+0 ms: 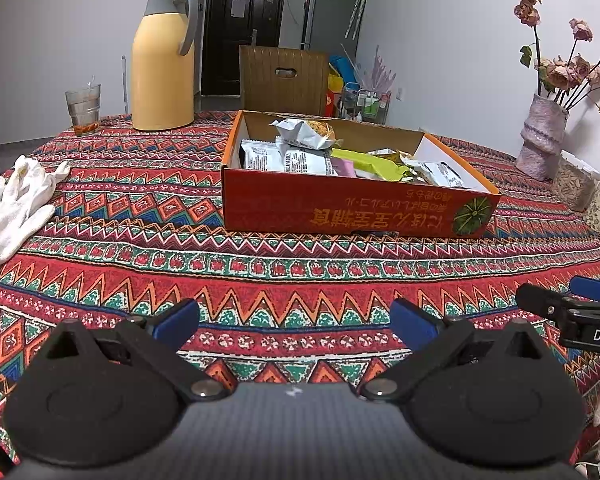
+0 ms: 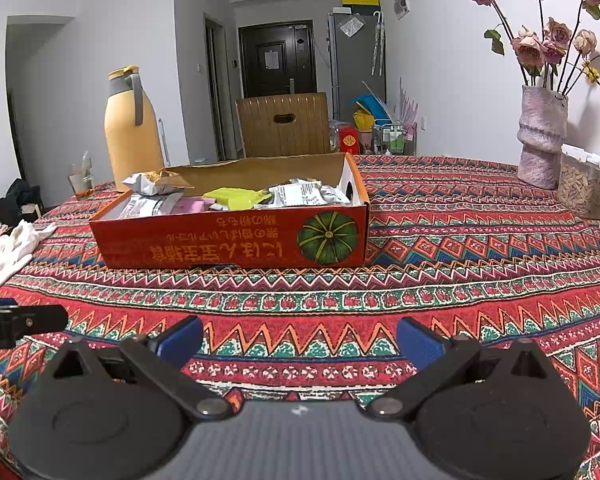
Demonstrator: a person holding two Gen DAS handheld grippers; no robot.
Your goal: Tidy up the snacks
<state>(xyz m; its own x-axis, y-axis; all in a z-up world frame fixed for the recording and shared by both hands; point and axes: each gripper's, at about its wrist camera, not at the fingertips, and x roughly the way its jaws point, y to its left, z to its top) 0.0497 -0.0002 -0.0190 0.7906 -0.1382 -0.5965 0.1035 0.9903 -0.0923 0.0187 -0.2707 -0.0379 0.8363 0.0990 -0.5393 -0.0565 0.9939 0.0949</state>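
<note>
The shallow red-and-orange cardboard box (image 1: 356, 204) of wrapped snack packets (image 1: 288, 158) is seen mid-frame on the patterned red tablecloth (image 1: 260, 272), long axis crosswise. The left gripper (image 1: 294, 320) and right gripper (image 2: 300, 338) are held wide apart, empty, well short; neither is judged nearer.

**Open cloth in front, clutter along the edges**

A broad band of bare patterned tablecloth (image 1: 300, 268) lies between both spread-jawed grippers and the red snack box (image 1: 340, 210), whose open top is heaped with wrapped packets (image 1: 296, 160). White gloves (image 1: 16, 196) lie at the left edge; a yellow thermos (image 1: 162, 64) and a glass (image 1: 83, 108) stand behind them. A vase (image 2: 540, 140) stands along the right wall.
</note>
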